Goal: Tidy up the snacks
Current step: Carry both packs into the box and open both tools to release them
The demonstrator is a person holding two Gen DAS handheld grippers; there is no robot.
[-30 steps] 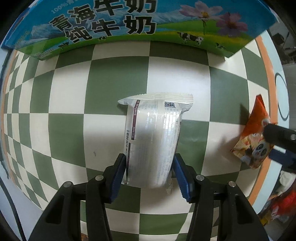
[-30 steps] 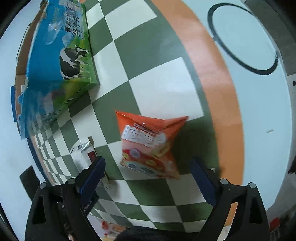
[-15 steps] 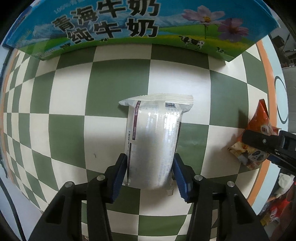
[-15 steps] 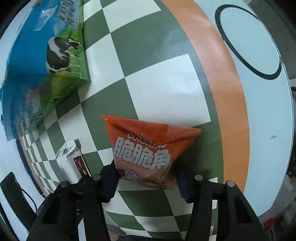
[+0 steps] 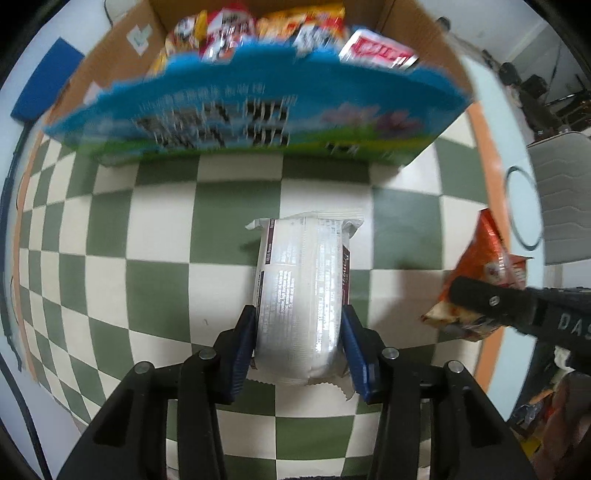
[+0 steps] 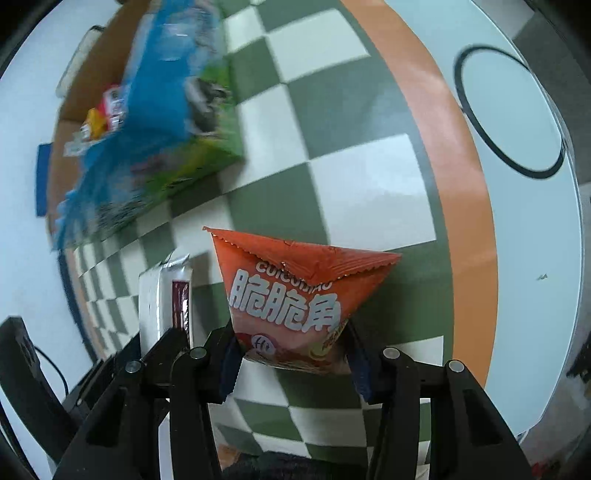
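A white snack packet (image 5: pixel 301 266) hangs a little above the checkered cloth, and my left gripper (image 5: pixel 298 317) is shut on its lower half. The same packet (image 6: pixel 162 295) shows at the left of the right wrist view. An orange triangular snack bag (image 6: pixel 295 291) sits between the blue pads of my right gripper (image 6: pixel 291 343); its jaws are closing and the pads press on the bag's lower corners. The bag (image 5: pixel 487 254) also appears at the right of the left wrist view. Beyond stands an open blue milk carton box (image 5: pixel 240 122) with several snack packs (image 5: pixel 258 22) inside.
A green-and-white checkered cloth (image 5: pixel 166 229) with an orange border (image 6: pixel 454 147) covers a pale round table (image 6: pixel 535 258) bearing a black ring mark (image 6: pixel 509 110). A grey chair (image 5: pixel 565 229) stands at the right. A blue flat object (image 5: pixel 48 77) lies beyond the box's left.
The left gripper tightened on the white packet and rose with it, so the box's open top came into view. The right gripper closed from wide open onto the orange bag.
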